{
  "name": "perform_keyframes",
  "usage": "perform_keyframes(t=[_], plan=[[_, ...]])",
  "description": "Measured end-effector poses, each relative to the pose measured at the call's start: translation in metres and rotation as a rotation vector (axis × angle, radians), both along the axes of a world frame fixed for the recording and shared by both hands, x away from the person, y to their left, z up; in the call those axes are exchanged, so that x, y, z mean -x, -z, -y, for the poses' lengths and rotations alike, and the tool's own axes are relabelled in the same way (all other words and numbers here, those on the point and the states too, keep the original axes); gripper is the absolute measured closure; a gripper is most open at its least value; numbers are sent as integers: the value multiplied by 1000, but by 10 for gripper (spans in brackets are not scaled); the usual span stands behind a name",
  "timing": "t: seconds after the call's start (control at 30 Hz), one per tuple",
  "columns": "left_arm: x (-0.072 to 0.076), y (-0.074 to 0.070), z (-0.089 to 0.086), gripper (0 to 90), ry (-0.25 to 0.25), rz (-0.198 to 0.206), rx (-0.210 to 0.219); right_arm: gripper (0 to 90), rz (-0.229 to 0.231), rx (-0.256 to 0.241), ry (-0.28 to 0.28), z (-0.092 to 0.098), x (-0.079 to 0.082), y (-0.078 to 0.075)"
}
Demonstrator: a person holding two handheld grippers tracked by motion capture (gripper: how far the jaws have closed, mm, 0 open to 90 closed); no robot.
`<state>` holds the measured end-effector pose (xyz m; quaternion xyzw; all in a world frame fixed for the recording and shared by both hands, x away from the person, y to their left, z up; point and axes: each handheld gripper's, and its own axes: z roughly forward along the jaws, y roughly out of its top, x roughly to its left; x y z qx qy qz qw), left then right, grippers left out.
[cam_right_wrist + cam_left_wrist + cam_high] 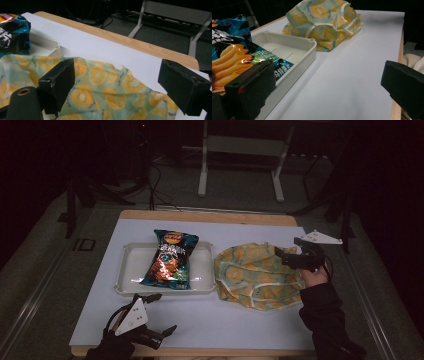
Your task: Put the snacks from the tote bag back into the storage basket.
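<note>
A chip bag (170,259) with blue and orange print lies in a white tray (127,272) on the left half of the table. Right of the tray sits a crumpled cloth bag (255,275) with a yellow citrus pattern. My right gripper (287,251) hovers open over the cloth bag's right edge; in the right gripper view its jaws stand wide apart above the citrus fabric (112,92). My left gripper (162,314) rests open near the table's front edge, below the tray; in the left gripper view the chip bag (234,60) and tray (294,50) lie ahead.
A white sheet (225,320) covers the wooden table (210,216). Beyond the far edge stand a metal frame's legs (202,175) and cables on a dark floor. A pale cloth (414,62) shows past the table's front edge.
</note>
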<state>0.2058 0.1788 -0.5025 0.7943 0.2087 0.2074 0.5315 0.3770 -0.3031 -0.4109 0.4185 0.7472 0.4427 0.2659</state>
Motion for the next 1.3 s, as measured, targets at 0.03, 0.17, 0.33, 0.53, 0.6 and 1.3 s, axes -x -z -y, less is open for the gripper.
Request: perform_keyframes(t=[0.03, 0.17, 0.33, 0.53, 0.6, 1.3], plan=[[0, 0, 0, 1, 0, -1, -2, 140, 13, 2, 5, 2, 3, 1], [0, 0, 0, 1, 1, 0, -2, 140, 43, -19, 12, 8, 12, 5], [0, 0, 0, 1, 2, -1, -2, 140, 63, -18, 14, 19, 28, 13], [0, 0, 1, 2, 2, -2, -2, 140, 53, -34, 25, 29, 39, 25], [0, 0, 1, 1, 2, -2, -2, 140, 53, -32, 28, 29, 41, 27], [0, 1, 1, 1, 6, -5, -4, 141, 112, -10, 4, 28, 77, 57]])
